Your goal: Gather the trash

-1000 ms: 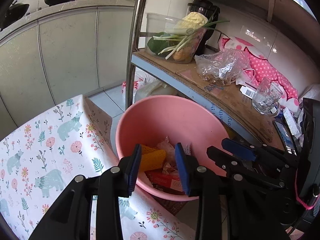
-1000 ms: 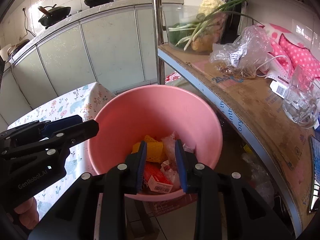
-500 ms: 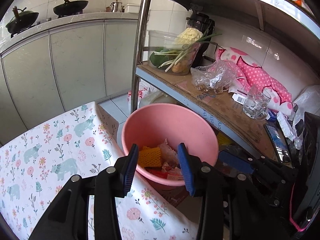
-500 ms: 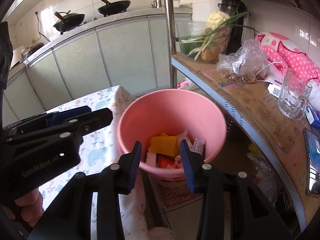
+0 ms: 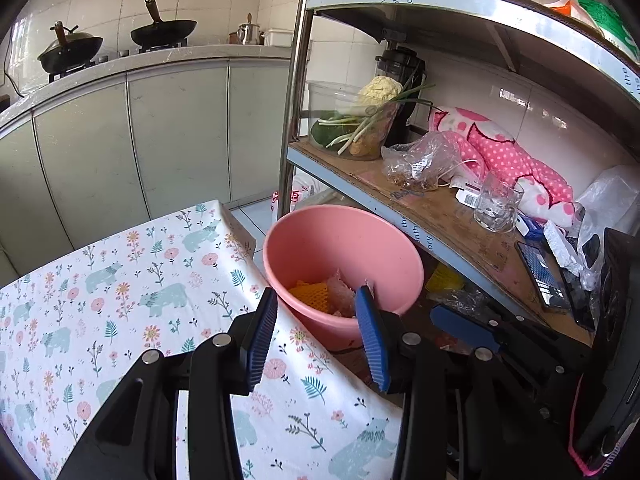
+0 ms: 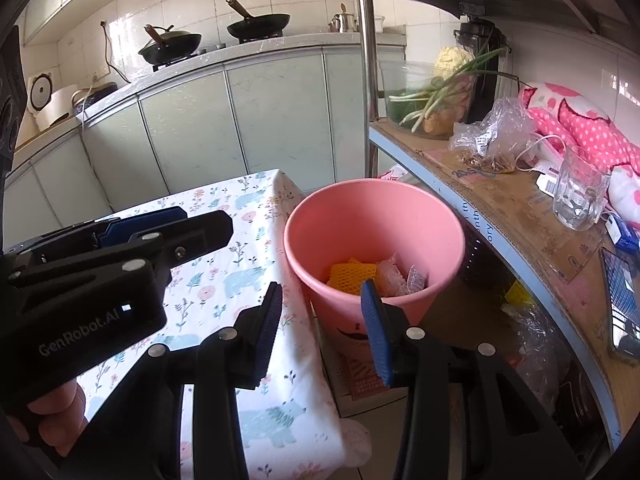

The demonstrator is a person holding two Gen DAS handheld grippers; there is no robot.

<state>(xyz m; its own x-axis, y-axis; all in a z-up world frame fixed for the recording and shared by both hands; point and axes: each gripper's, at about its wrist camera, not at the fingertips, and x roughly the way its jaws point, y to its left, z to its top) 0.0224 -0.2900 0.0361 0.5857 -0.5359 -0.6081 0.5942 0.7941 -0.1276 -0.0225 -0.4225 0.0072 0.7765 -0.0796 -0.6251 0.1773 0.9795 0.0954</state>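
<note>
Nearest you, your left gripper (image 5: 316, 336) and right gripper (image 6: 324, 328) both stand with jaws apart and nothing between them, over the edge of the table (image 5: 120, 280) with its floral cloth. Just beyond, the pink bucket (image 6: 400, 208) sits between table and shelf (image 6: 520, 216), its base hidden. Inside lies the trash (image 6: 352, 274): yellow foam netting and crumpled clear wrappers, partly screened by your blue fingertips (image 6: 374, 320).
</note>
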